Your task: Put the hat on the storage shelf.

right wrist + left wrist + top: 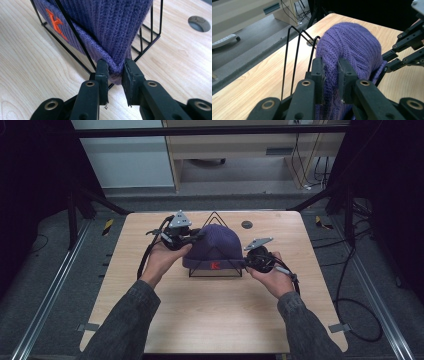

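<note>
I've got a purple knit beanie (216, 245) draped over a black wire rack (215, 270), sitting just past the middle of the wooden table (210, 315), and both my tools are on it. My left gripper (192, 237) is at the hat's 10 o'clock side; in the left gripper view its jaws are pinched on a fold of the ribbed knit (352, 50), wool bunched up between the pads (318, 75). The rack's thin wire loops (297, 55) rise at 11 o'clock of that fold, bare of fabric.

My right gripper (250, 262) comes in at the hat's 4 o'clock edge. In the right gripper view (116, 72) the jaws are narrow and clamped on the bottom corner of the folded cuff (100, 52), right where it hangs beside a slanted wire of the rack (72, 32). An orange letter K (56, 23) is stitched on the cuff, up at 10 o'clock from my jaws; from above the same mark (215, 265) faces me at the hat's 6 o'clock.

A round grey grommet (246, 224) sits in the table at 1 o'clock of the hat, apart from it.
</note>
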Available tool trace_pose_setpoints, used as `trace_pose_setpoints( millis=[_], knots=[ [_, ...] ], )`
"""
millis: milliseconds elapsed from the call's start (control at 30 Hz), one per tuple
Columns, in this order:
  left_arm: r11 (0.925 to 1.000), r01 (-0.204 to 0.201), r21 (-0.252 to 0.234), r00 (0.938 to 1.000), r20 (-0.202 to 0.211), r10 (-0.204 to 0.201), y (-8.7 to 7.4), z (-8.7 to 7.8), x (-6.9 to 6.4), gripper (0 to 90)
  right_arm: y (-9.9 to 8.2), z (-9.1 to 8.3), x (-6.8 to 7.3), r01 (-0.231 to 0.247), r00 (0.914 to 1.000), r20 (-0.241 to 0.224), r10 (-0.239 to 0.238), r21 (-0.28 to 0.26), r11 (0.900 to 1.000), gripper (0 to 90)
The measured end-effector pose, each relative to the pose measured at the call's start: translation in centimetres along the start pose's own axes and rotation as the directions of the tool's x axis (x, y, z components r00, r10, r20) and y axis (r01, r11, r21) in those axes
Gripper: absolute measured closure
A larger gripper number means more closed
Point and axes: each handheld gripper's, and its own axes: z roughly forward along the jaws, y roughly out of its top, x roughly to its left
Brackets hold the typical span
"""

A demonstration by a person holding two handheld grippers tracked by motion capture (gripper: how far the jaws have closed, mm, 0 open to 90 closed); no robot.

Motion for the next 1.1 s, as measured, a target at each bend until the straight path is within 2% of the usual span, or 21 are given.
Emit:
trace_pose_setpoints(
  millis=[200, 367, 667, 1100],
  knots=[
    [1.0, -0.002, 0.008, 1.0, 0.0, 0.002, -0.2, 0.3, -0.1, 76.9, -0.8, 0.5, -0.1, -0.014, 0.9999, -0.005, 0.015, 0.012, 0.9998, 75.1],
    [0.9998, 0.02, 0.002, 0.9997, 0.011, -0.02, -0.7, 0.3, 0.0, 76.5, -0.8, 0.6, 0.0, -0.013, 0.9999, -0.005, 0.013, 0.015, 0.9998, 74.9],
    [0.9994, 0.03, 0.016, 0.9994, 0.02, -0.03, -1.4, 0.5, 0.2, 74.8, -1.0, 0.7, 0.2, 0.001, 1.0, -0.008, -0.001, 0.033, 0.9995, 74.2],
    [0.9992, 0.023, 0.033, 0.9994, 0.025, -0.024, -1.6, 0.7, 0.1, 74.2, -1.9, 1.1, 0.7, -0.001, 0.9998, -0.02, 0.002, 0.038, 0.9993, 75.9]
  ],
)
